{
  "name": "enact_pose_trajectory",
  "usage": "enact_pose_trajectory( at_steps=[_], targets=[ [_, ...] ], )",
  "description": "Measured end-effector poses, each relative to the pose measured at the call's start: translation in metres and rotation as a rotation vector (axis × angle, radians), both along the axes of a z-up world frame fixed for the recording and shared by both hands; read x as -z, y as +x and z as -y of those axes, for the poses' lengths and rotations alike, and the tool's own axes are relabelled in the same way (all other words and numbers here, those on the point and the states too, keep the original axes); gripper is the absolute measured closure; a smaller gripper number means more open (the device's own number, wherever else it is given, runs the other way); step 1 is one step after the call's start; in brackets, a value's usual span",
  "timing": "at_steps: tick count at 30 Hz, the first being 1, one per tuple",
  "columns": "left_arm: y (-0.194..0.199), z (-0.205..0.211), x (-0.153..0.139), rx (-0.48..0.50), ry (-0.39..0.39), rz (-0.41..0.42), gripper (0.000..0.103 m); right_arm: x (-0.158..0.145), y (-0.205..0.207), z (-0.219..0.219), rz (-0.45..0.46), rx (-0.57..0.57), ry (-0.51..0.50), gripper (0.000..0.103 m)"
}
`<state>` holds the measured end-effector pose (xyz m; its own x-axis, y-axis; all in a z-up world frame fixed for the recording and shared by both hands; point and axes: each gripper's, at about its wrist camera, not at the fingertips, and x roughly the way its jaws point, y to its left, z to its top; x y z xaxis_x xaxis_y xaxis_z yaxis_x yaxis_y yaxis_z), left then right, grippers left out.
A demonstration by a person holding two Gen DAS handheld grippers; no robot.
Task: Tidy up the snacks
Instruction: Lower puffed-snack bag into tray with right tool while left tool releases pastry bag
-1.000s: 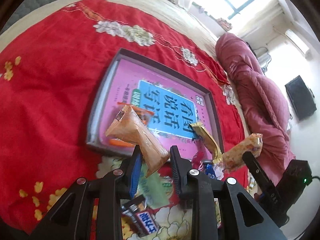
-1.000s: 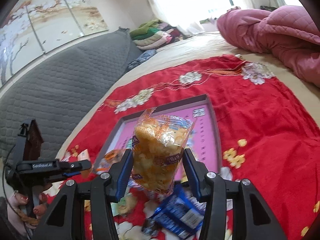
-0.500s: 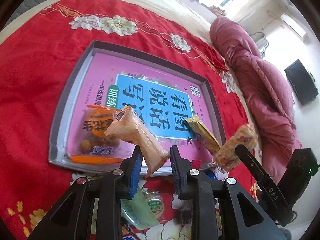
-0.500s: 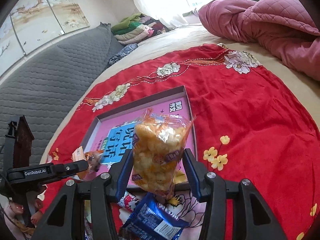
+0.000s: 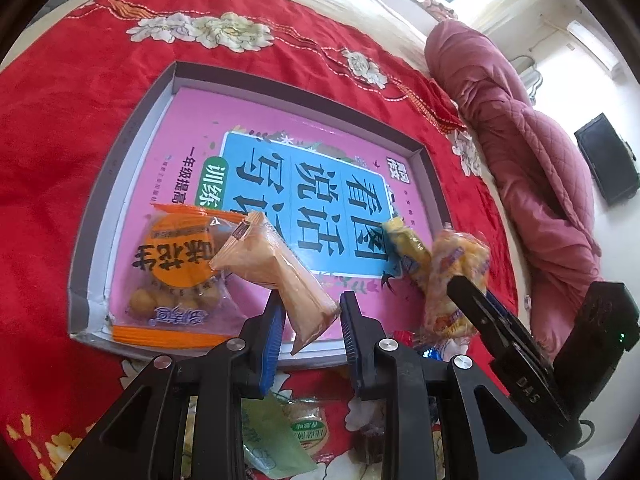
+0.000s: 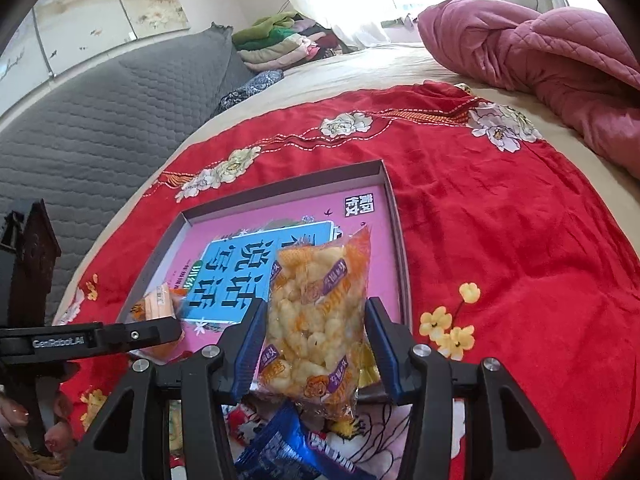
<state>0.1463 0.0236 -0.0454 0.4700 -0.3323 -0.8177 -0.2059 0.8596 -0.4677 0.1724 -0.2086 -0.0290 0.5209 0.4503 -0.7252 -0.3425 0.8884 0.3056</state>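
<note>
My left gripper is shut on a tan wrapped snack bar and holds it above the near edge of a shallow grey tray lined with a pink and blue sheet. An orange bag of round snacks lies in the tray's near left corner, and a small yellow packet lies near its right edge. My right gripper is shut on a clear bag of puffed corn snacks above the tray's near right side. That bag also shows in the left wrist view.
Loose snacks lie on the red flowered cloth in front of the tray: a green packet and a blue packet. A pink quilt is bunched at the right. A grey quilted headboard stands at the left.
Both grippers have moved forward over the tray with their snacks still held. The tray looks nearer and the orange bag in its corner has come into full view.
</note>
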Motion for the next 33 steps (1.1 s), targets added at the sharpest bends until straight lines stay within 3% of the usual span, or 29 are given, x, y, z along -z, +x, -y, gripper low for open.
enact_pose_trajectory(
  at_steps=[24, 33],
  targets=[
    [0.008, 0.002, 0.012, 0.018, -0.017, -0.044, 0.074, 0.01, 0.009, -0.023, -0.002, -0.076, -0.035, 0.053],
    [0.006, -0.001, 0.014, 0.01, -0.047, -0.052, 0.066, 0.009, 0.01, -0.019, -0.01, -0.063, -0.048, 0.053]
  ],
)
